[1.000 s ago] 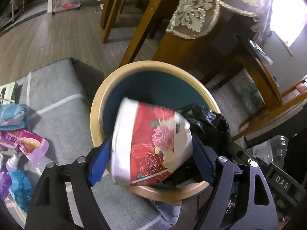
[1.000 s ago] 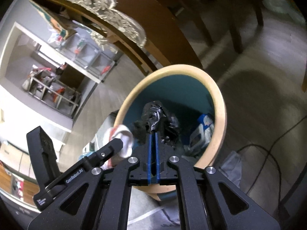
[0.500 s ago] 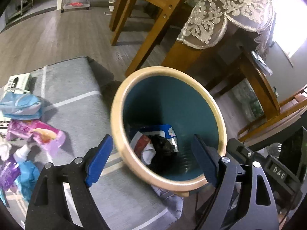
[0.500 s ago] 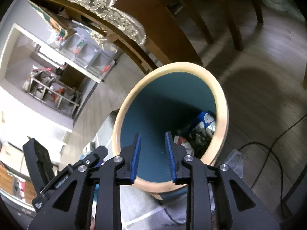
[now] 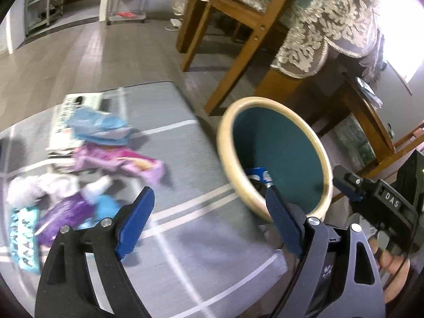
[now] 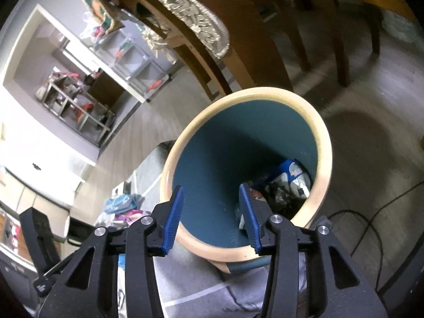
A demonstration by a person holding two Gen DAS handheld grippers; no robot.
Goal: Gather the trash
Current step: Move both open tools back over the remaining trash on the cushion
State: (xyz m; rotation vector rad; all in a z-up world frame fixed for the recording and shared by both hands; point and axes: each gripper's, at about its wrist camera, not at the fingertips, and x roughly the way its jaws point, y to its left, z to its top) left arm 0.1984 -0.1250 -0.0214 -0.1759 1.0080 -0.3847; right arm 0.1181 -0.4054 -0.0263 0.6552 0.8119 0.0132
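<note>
Teal inside and cream at the rim, the waste bin (image 5: 275, 156) stands at centre right of the left wrist view, just beside the edge of a grey striped mat (image 5: 185, 212). Down in its bottom lie discarded pieces (image 6: 288, 182), among them a blue-and-white wrapper and something dark and crumpled (the rest is too shadowed to tell).

At the bottom of that view the left gripper (image 5: 209, 212) has its blue-padded jaws spread wide with nothing between them. Loose trash (image 5: 100, 167) is strewn over the mat at middle left: blue, pink and purple wrappers, all blurred.

In the right wrist view the right gripper (image 6: 212, 212) hangs over the bin's near rim in the lower centre. Its jaws have just been opening and stand partly apart, empty. A dark cable (image 6: 376, 220) trails over the wooden floor at lower right, and a lace-draped table (image 6: 201, 13) fills the top.
</note>
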